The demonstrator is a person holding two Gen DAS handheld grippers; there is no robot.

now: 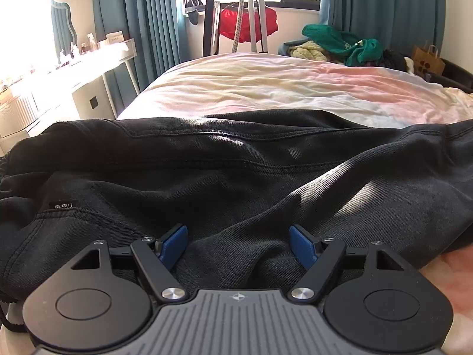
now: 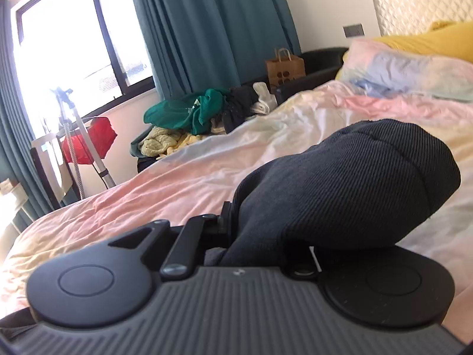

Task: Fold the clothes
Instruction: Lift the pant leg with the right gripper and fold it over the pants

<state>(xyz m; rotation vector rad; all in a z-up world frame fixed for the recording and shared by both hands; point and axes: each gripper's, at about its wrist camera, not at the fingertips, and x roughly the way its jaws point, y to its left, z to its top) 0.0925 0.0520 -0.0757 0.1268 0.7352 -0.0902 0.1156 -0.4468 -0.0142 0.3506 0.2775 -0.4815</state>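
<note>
Right wrist view: right gripper (image 2: 260, 230) clamps black garment (image 2: 348, 189) above bed (image 2: 183, 177); left gripper (image 1: 238, 245) gapes wide, empty.

In front of me is the bed (image 1: 266, 88), covered with a wrinkled sheet in pale pink, yellow and blue. The black trousers (image 1: 236, 171) lie across its near part. A pillow (image 2: 414, 71) rests at the head.
</note>
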